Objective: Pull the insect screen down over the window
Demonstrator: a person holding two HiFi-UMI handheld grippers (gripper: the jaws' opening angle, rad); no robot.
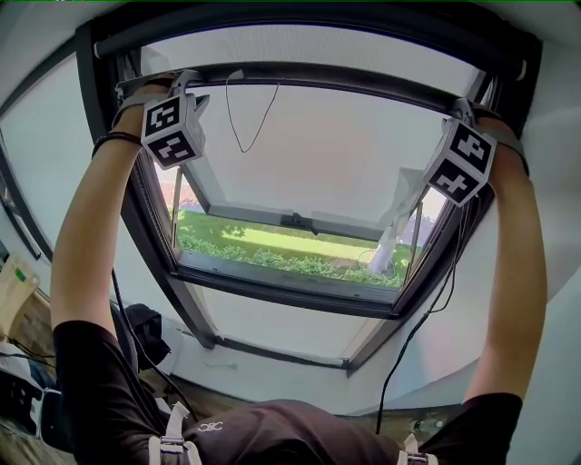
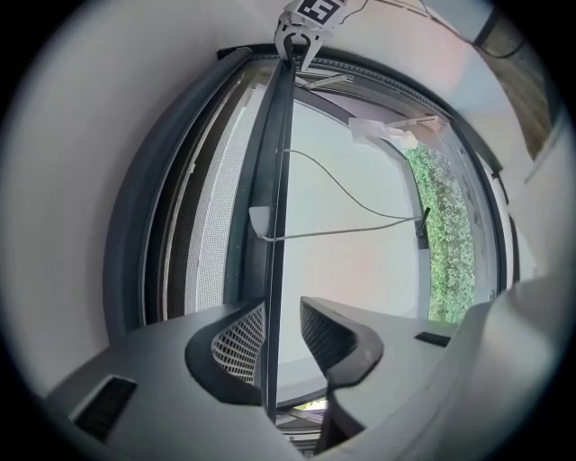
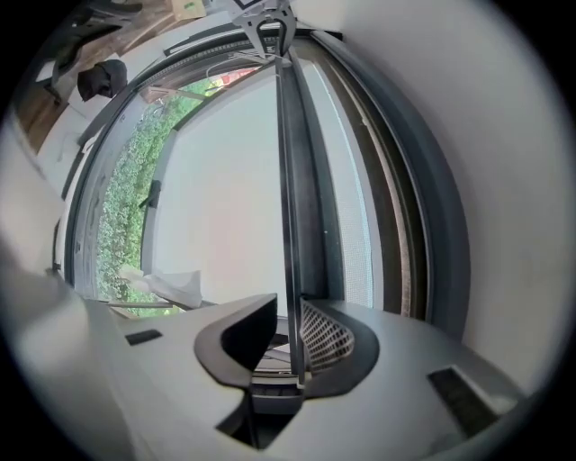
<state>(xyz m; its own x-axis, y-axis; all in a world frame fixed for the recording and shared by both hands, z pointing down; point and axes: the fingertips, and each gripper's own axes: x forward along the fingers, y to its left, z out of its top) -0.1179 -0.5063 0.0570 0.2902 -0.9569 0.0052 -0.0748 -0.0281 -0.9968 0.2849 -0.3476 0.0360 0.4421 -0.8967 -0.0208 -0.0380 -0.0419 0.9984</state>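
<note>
Left jaws: your left gripper (image 2: 281, 338) stands partly open around the dark screen bar (image 2: 274, 171); the left-hand pad (image 2: 238, 342) lies against the bar's edge, while the other jaw stands clear of it with a gap showing, so nothing is clamped
Right jaws: your right gripper (image 3: 290, 338) is also partly open around the same bar; the meshed pad (image 3: 326, 335) touches the bar's side and the opposite jaw stays apart from it
Screen bar: it runs straight from one gripper to the other, and each gripper view shows the other gripper at the bar's far end; in the head view it lies high up, close under the dark housing (image 1: 309, 20) at the top of the window
Insect screen: only a narrow strip of grey mesh (image 1: 309, 50) is out, between the housing and the bar; the rest of the opening below the bar is uncovered
Cord: a thin cord (image 1: 243, 123) hangs in a loop from near the bar's middle
Window frame: the dark window frame (image 1: 145, 227) surrounds the opening, with the bar's ends near its side rails
Sash: the glass sash (image 1: 295, 221) is tilted open outward, and green plants (image 1: 272, 259) show beyond its lower edge
Arms: your left arm (image 1: 86, 245) and right arm (image 1: 522, 272) are both raised, one to each end of the bar
</note>
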